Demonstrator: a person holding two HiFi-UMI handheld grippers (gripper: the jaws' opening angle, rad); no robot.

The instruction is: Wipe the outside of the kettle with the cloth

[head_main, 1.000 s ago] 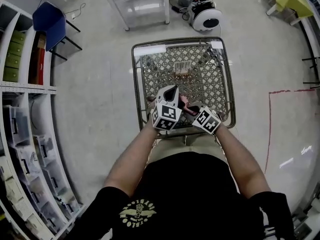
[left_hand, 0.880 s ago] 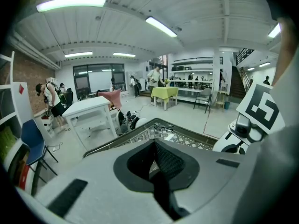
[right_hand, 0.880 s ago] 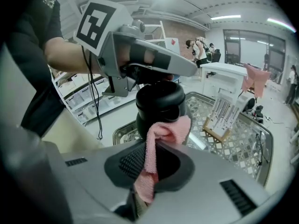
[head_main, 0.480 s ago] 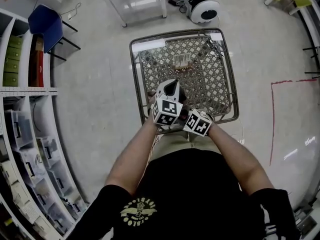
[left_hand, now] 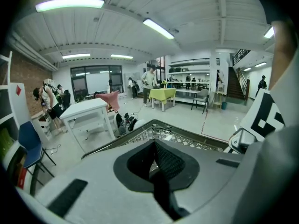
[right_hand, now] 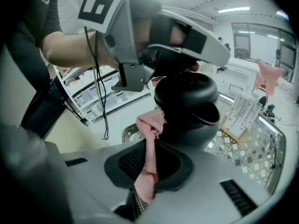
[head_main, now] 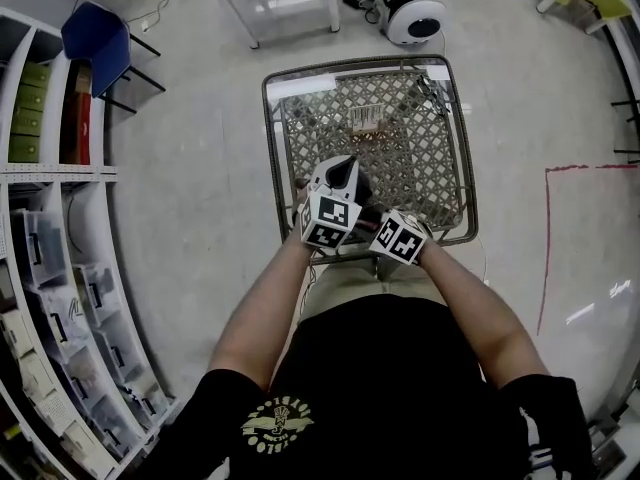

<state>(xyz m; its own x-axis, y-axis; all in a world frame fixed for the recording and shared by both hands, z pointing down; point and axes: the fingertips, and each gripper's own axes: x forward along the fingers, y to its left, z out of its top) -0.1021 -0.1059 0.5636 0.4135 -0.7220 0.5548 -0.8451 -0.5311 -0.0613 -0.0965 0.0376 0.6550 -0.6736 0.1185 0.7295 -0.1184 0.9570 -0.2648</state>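
Beyond the kettle (right_hand: 187,108) the mesh top (head_main: 425,163) lies open, except a card (head_main: 367,118) near its far rim.

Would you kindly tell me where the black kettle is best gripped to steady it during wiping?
Probably at the top, coming from above. The kettle's body is round, smooth and likely too wide for the jaws, and a top grip leaves its sides free for the cloth pinched in the right gripper. I cannot make out its handle.
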